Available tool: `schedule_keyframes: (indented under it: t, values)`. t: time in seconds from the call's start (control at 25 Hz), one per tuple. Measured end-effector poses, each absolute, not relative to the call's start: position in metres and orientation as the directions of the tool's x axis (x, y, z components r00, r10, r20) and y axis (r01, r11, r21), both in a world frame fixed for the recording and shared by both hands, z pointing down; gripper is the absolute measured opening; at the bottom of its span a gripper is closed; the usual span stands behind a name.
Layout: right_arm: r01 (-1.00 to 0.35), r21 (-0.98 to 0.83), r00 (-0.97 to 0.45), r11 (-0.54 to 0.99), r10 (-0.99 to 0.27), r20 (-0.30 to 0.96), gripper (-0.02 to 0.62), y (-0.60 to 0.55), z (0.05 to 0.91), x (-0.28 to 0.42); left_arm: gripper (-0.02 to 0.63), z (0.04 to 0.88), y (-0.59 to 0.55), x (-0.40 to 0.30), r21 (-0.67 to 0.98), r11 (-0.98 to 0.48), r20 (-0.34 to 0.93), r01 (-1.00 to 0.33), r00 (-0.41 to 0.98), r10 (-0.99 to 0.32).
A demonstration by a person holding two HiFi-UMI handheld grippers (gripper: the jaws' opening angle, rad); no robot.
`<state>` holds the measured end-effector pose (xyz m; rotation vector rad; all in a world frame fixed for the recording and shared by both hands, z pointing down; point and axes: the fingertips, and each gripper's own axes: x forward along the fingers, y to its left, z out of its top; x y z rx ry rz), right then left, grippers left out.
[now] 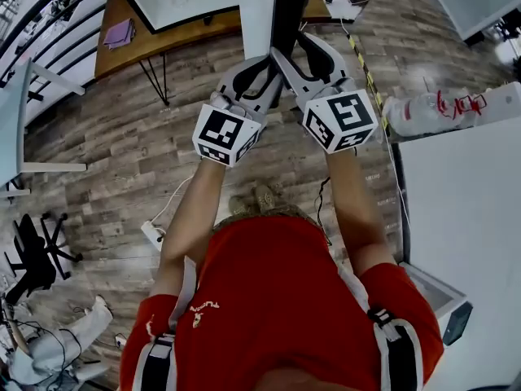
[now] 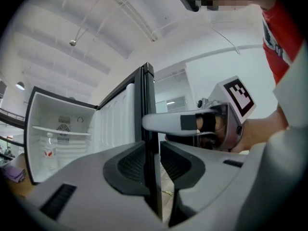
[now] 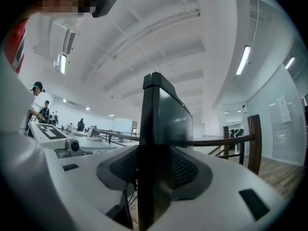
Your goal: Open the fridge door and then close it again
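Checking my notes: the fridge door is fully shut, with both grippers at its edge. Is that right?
Wrong on one point: the fridge door stands open, as the left gripper view shows, with the shelves inside visible. The left gripper and right gripper are at its edge.

You've got the fridge door (image 2: 147, 95) standing open, upright, edge-on to you: dark outer face, white ribbed liner. The fridge (image 2: 57, 105) beyond is white inside, one shelf; opening angle hard to judge.
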<state>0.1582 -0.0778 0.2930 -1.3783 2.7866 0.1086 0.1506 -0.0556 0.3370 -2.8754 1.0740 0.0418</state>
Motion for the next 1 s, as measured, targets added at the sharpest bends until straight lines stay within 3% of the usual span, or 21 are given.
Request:
schedule_keyframes:
  t: [0.28,0.56,1.0]
  values:
    - [-0.770,0.057,-0.638,0.636,-0.766,-0.081,0.202,-0.076,0.292,0.172,0.089,0.331,-0.041,0.098,-0.022,-0.687,-0.087,-0.727,0.686,-0.723]
    - [-0.735,0.061,-0.678,0.676,-0.728,-0.103,0.202,-0.077,0.293,0.191,0.015,0.326,-0.026,0.046,0.036,-0.618,-0.121,-0.785,0.610,-0.783]
    - [-0.722,0.072,-0.691,0.688,-0.713,-0.121,0.201,-0.074,0.292,0.202,0.009,0.317,-0.018,0.005,0.046,-0.556,-0.149,-0.830,0.544,-0.825]
